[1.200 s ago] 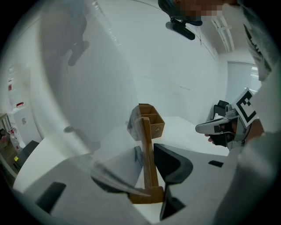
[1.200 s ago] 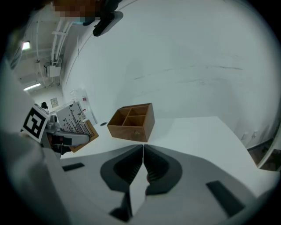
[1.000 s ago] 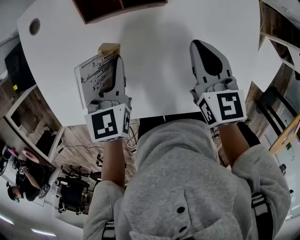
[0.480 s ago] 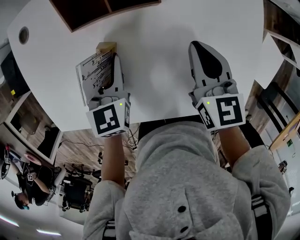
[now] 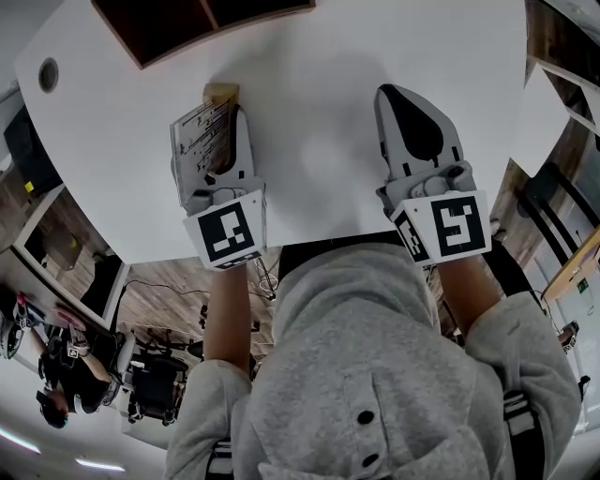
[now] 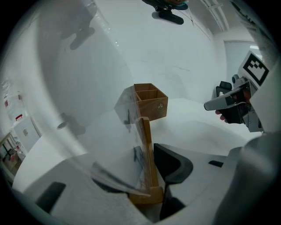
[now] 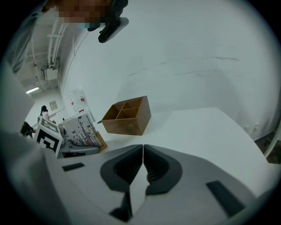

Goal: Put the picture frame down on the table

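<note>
White table [image 5: 319,122] fills the head view, wide and bare beneath both grippers, its rounded edge curving away on the left. Off that left edge the room drops to a wood-plank floor [image 5: 155,286], where a person [image 5: 56,375] and a dark chair [image 5: 150,384] sit far below the left gripper's side; on the right there's wooden furniture [image 5: 553,159] beyond the right gripper. Plain white wall behind everything in both gripper views. Ahead of the left gripper, a wooden box [image 5: 202,19] with open compartments stands on the table. Now the left gripper [image 5: 220,117]: it's clamped on the frame [image 5: 204,141], jaws pinching its wooden edge, the printed pane turned out to that gripper's left and standing nearly on edge. The frame is over the table, short of the box, and I can't tell whether its far end is touching the surface. The right gripper [image 5: 398,89] is well off to the side, jaws pressed together on nothing, low over bare table. Smallest of all, a round cable hole [image 5: 47,73] far out left of the left gripper.
</note>
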`<state>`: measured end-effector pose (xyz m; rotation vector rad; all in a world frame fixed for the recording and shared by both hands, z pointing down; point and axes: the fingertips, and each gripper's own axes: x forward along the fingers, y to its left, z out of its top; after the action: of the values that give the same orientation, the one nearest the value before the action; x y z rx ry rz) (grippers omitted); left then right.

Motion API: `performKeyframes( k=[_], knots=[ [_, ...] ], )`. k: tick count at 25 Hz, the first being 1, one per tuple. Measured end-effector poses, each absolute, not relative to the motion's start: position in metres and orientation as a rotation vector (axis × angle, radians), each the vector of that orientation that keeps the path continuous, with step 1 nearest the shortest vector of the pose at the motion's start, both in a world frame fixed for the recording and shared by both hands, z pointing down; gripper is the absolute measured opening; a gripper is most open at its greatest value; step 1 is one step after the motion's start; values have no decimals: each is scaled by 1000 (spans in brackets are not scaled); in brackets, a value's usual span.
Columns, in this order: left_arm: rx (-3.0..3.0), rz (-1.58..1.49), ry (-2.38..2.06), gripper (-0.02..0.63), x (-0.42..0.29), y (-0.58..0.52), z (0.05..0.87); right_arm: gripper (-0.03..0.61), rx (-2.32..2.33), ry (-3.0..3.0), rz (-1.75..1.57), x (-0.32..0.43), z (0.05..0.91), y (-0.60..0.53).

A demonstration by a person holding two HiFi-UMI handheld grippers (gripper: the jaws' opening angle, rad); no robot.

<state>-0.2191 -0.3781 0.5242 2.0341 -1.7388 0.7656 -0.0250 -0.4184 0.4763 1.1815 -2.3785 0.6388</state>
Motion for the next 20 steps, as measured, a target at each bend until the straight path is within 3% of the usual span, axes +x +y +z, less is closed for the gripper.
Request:
performKeyframes(
  k=[5,8,12,20],
  knots=[
    [2044,715,-1720,199,-215,-378,524,26,1181,-2387,628,-23,473,-417],
    [2036,642,-1722,279,-215,-378,521,26,1184,-2399,621,-25,468,-416],
    [2060,593,-1716,311,-211,-375,518,26,1187,-2410,604,-24,459,-411],
    [2048,557,-1669,313,-211,-354,513,26,1226,-2426,581,-21,438,-404]
  ],
)
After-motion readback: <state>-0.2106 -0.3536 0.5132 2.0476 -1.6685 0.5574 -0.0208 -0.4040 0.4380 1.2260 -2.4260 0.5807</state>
